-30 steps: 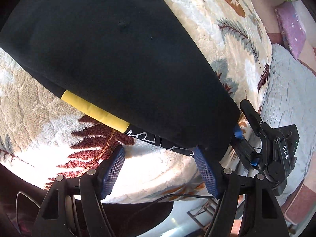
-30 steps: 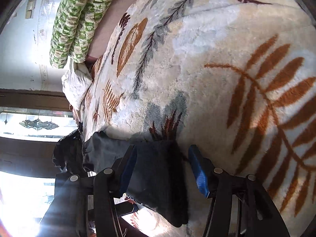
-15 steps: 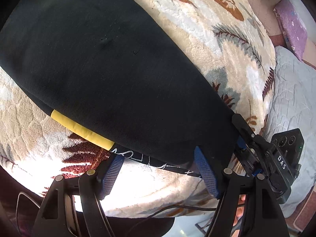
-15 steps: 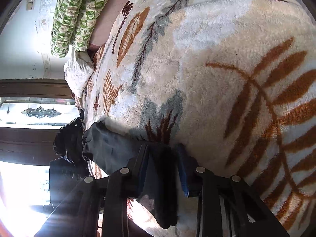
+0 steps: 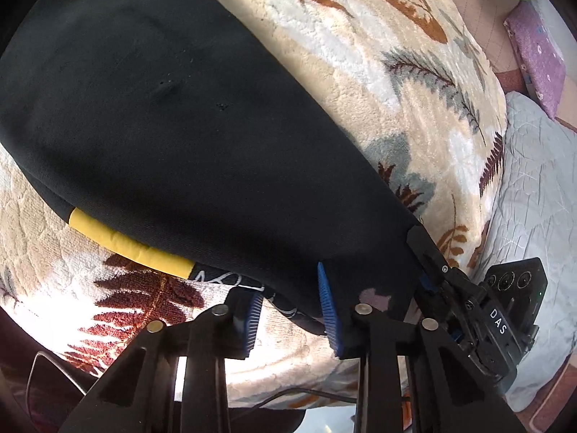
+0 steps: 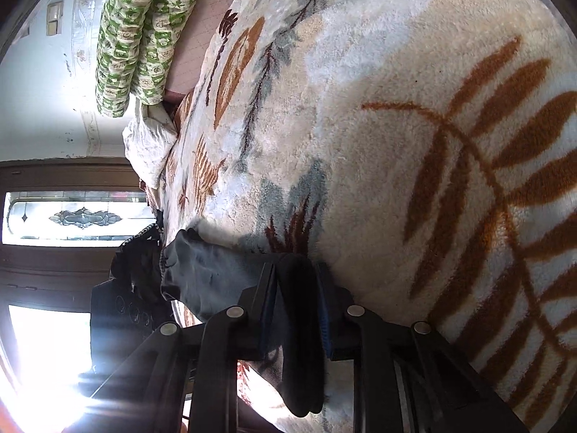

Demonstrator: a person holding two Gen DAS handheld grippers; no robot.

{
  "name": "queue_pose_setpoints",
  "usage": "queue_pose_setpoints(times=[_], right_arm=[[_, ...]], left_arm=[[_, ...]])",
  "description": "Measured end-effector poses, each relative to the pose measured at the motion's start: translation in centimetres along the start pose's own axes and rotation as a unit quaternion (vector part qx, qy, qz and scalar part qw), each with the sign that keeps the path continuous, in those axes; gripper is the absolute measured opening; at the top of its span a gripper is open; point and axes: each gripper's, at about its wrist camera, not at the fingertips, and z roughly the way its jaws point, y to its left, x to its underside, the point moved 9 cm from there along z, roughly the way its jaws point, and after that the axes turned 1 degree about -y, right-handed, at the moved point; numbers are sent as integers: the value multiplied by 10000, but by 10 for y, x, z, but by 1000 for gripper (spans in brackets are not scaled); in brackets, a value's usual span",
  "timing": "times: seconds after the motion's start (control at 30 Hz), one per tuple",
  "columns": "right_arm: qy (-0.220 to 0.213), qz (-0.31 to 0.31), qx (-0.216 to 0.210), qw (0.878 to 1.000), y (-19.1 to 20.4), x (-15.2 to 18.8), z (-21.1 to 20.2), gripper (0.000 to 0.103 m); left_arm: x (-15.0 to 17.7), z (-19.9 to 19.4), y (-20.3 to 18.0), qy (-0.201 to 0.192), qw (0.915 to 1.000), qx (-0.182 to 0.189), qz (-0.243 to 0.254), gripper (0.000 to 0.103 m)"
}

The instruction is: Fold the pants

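Observation:
Black pants with a yellow side stripe lie flat on a cream leaf-patterned blanket. My left gripper straddles the near hem edge with its blue pads narrowed, a gap still showing between them. My right gripper is shut on a fold of the black pants cloth, which hangs down between its pads. The right gripper also shows in the left wrist view, clamped on the hem corner just right of the left one.
The blanket covers the bed. A green patterned quilt roll and a white pillow lie at the far end. A purple cushion and a grey quilt lie beside the blanket. A dark door with glass panels stands behind.
Both grippers moved forward onto the pants hem. The right gripper's jaws closed on the cloth. The left gripper's pads narrowed from wide open around the hem edge.

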Motion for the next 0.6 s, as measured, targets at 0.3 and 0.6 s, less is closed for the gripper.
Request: queue_pose_setpoints(times=[0.3,0.6], right_arm=[[-285,-344,305,9985,19,4,-11,14],[-402,-423,393,9975,47,10,-22,13]], left_arm=[[-3,-5,-4,213,9986,427,215,11],[-11,-38,15,383,9938,1026,165,10]])
